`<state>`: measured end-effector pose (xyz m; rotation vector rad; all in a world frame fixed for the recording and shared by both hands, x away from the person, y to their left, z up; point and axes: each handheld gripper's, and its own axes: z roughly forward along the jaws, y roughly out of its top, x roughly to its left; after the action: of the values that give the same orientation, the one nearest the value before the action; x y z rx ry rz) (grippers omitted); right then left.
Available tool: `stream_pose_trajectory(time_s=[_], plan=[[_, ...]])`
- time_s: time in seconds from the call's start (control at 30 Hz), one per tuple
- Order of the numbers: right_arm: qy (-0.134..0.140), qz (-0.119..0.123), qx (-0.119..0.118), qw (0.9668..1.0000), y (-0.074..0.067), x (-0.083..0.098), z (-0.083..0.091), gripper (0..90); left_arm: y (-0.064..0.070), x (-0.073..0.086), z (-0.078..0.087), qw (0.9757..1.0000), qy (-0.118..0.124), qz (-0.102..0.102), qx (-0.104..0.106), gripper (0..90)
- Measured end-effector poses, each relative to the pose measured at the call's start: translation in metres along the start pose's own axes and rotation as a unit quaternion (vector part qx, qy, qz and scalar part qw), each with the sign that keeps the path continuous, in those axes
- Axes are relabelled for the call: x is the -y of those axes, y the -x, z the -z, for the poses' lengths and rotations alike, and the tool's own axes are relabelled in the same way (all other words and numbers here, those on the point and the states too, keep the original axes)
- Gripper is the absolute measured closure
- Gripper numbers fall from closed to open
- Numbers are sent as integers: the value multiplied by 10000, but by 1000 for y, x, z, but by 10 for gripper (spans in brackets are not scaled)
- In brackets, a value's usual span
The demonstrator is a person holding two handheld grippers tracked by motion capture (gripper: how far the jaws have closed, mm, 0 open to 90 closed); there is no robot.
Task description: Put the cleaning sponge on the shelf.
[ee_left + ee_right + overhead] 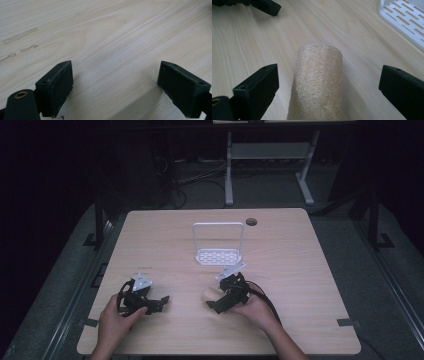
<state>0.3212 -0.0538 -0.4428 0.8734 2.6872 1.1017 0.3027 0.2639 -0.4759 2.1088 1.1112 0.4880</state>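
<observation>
My left gripper (159, 302): near the table's (300, 270) front edge, left of centre, jaws apart over bare wood, holding nothing.
My right gripper (214, 304): near the front edge, about centre, jaws spread wide.
Loofah roll (318, 82): lying on the table between my right jaws, touching neither.
White rack (219, 243): upright, beyond the roll, toward the far edge.

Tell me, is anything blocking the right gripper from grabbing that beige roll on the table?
Nothing visible does. In the right gripper view the beige fibrous roll lies on the wooden table between the open jaws of the right gripper, a gap on each side. The white rack sits apart, farther back.
</observation>
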Motion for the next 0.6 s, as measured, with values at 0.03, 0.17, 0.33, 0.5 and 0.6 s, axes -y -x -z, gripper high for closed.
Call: stream_pose_trajectory(time_s=[0.03, 0.17, 0.33, 0.5, 0.6], plan=[[-5, -10, -4, 10000, -1, 0, -1, 27, 0, 0, 0, 10000, 2, 2, 0, 125], [-64, 60, 13, 10000, -2, 1, -4, 28, 0, 0, 0, 10000, -1, -1, 0, 126], [-127, 51, -5, 9999, -3, 3, -8, 29, 0, 0, 0, 10000, -1, -1, 0, 126], [-204, 74, -13, 9998, -6, 4, -12, 29, 0, 0, 0, 10000, -2, -2, 0, 125], [-240, 94, -9, 9997, -7, 4, -14, 50, 0, 0, 0, 10000, -1, -1, 0, 125]])
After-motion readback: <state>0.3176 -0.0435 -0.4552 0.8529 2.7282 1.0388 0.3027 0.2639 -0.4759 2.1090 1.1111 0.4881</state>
